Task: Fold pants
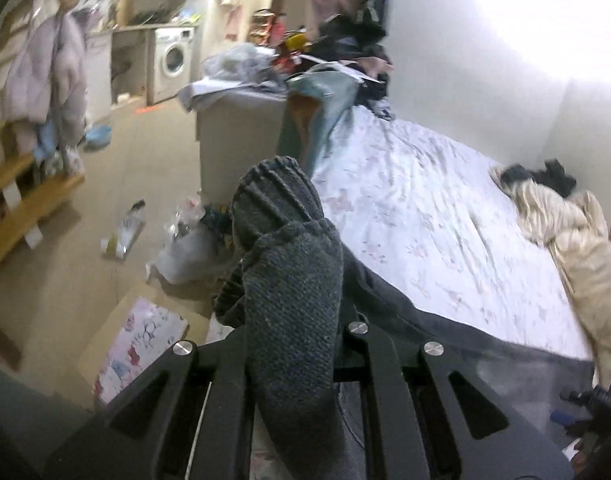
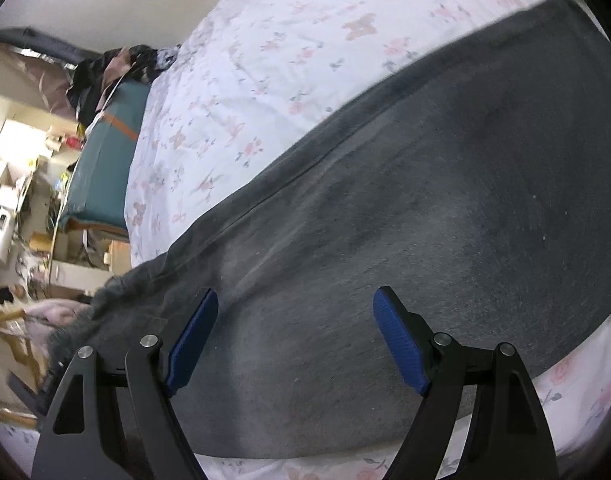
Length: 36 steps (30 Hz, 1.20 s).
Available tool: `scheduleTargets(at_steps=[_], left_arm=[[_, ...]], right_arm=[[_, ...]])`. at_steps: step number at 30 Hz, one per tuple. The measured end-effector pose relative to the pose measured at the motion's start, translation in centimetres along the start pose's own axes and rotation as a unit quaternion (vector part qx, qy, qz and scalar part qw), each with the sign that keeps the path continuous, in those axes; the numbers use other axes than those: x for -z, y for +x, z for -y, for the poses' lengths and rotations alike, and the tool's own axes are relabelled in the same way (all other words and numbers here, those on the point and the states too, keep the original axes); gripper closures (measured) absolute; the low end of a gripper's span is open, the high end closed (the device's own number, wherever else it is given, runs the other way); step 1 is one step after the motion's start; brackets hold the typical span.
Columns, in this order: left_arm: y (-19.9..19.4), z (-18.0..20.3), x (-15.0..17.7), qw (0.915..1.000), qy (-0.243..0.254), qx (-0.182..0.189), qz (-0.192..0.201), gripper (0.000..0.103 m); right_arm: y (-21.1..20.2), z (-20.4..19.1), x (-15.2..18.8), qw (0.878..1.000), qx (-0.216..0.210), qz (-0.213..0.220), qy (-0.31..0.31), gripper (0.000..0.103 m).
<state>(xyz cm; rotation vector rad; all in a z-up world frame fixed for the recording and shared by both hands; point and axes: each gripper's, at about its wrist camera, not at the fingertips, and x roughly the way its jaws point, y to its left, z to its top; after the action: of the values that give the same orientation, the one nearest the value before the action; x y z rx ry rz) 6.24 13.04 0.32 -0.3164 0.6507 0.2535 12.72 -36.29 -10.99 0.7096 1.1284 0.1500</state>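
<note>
Pants (image 2: 405, 208) cuff in left gripper (image 1: 293, 320), bed (image 1: 405, 200) w/ bare sheet beyond.

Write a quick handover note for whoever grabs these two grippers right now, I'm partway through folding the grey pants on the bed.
Left gripper: shut on the ribbed cuff of the grey pants, which is lifted above the bed edge.
Right gripper: open, blue pads apart above the pants, gripping nothing.
Pants: the rest lies spread flat across the floral sheet.
Done: cuff end picked up.
Left: probably carry the cuff over the flat part to make the fold, with the right gripper steadying the cloth, then smooth it.
</note>
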Motion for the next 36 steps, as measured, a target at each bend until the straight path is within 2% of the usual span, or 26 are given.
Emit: scheduleTargets(at_steps=[3, 5, 9, 10, 12, 14, 17, 19, 21, 22, 23, 24, 26, 28, 29, 30, 32, 34, 35, 36], left_arm=[[-0.9, 3.0, 0.0, 0.9983, 0.055, -0.005, 0.016, 0.097], [-1.6, 5.7, 0.3, 0.9936, 0.108, -0.006, 0.032, 0.097], [-2.8, 12.3, 2.5, 0.9732, 0.225, 0.002, 0.046, 0.097], [-2.9, 14.7, 3.7, 0.9618, 0.270, 0.009, 0.043, 0.097], [-3.3, 18.2, 5.7, 0.9432, 0.329, 0.023, 0.037, 0.096], [-2.9, 21.9, 8.7, 0.9157, 0.399, 0.041, 0.018, 0.096], [-0.9, 25.4, 13.6, 0.8813, 0.465, 0.064, -0.058, 0.094], [0.4, 26.7, 16.6, 0.8573, 0.492, 0.095, -0.118, 0.094], [1.1, 26.7, 18.3, 0.8473, 0.487, 0.131, -0.166, 0.090], [1.8, 26.5, 19.0, 0.8410, 0.480, 0.143, -0.205, 0.087], [2.0, 26.2, 19.2, 0.8391, 0.472, 0.151, -0.224, 0.081], [1.8, 25.8, 19.2, 0.8392, 0.464, 0.162, -0.233, 0.073], [0.8, 24.5, 17.7, 0.8472, 0.434, 0.198, -0.234, 0.030], [-0.7, 22.6, 15.2, 0.8623, 0.398, 0.226, -0.217, 0.017], [-1.3, 21.4, 13.6, 0.8711, 0.380, 0.229, -0.210, 0.017], [-1.3, 20.1, 12.1, 0.8811, 0.368, 0.216, -0.205, 0.017], [-0.6, 17.3, 9.4, 0.9056, 0.341, 0.158, -0.198, 0.017], [0.8, 14.7, 7.1, 0.9293, 0.306, 0.075, -0.193, 0.017], [1.6, 13.3, 5.9, 0.9389, 0.286, 0.041, -0.188, 0.017], [1.8, 12.2, 5.5, 0.9440, 0.272, 0.029, -0.184, 0.017]], right_arm=[[-0.8, -0.7, 0.2, 1.000, -0.007, 0.012, -0.014, 0.021], [-1.3, -1.0, 0.3, 1.000, -0.008, 0.017, -0.020, 0.021], [-1.9, -0.6, 0.0, 1.000, -0.017, 0.023, -0.013, 0.021], [-2.1, -0.4, -0.2, 0.999, -0.020, 0.026, -0.007, 0.021], [-2.5, 0.3, -0.6, 0.999, -0.036, 0.033, 0.012, 0.021], [-2.8, 1.0, -1.0, 0.997, -0.059, 0.041, 0.031, 0.021], [-3.0, 1.5, -1.2, 0.996, -0.068, 0.042, 0.045, 0.020], [-3.0, 1.9, -1.1, 0.996, -0.066, 0.041, 0.050, 0.020], [-2.8, 2.3, -1.1, 0.996, -0.064, 0.036, 0.059, 0.020], [-2.7, 2.4, -1.1, 0.995, -0.065, 0.034, 0.064, 0.020], [-2.5, 2.5, -1.1, 0.995, -0.066, 0.031, 0.068, 0.020], [-2.3, 2.4, -1.1, 0.995, -0.065, 0.028, 0.069, 0.020], [-1.9, 2.1, -1.0, 0.996, -0.060, 0.023, 0.064, 0.020], [-1.5, 1.5, -0.9, 0.997, -0.057, 0.015, 0.053, 0.020], [-1.3, 1.3, -0.8, 0.997, -0.056, 0.012, 0.048, 0.020], [-1.0, 1.0, -0.7, 0.998, -0.054, 0.005, 0.041, 0.019], [0.0, 0.0, -0.2, 0.998, -0.051, -0.017, 0.018, 0.017], [0.9, -0.8, 0.6, 0.998, -0.046, -0.040, -0.001, 0.016], [1.6, -1.4, 1.2, 0.997, -0.043, -0.058, -0.013, 0.015], [2.1, -1.7, 1.7, 0.997, -0.042, -0.069, -0.019, 0.015]])
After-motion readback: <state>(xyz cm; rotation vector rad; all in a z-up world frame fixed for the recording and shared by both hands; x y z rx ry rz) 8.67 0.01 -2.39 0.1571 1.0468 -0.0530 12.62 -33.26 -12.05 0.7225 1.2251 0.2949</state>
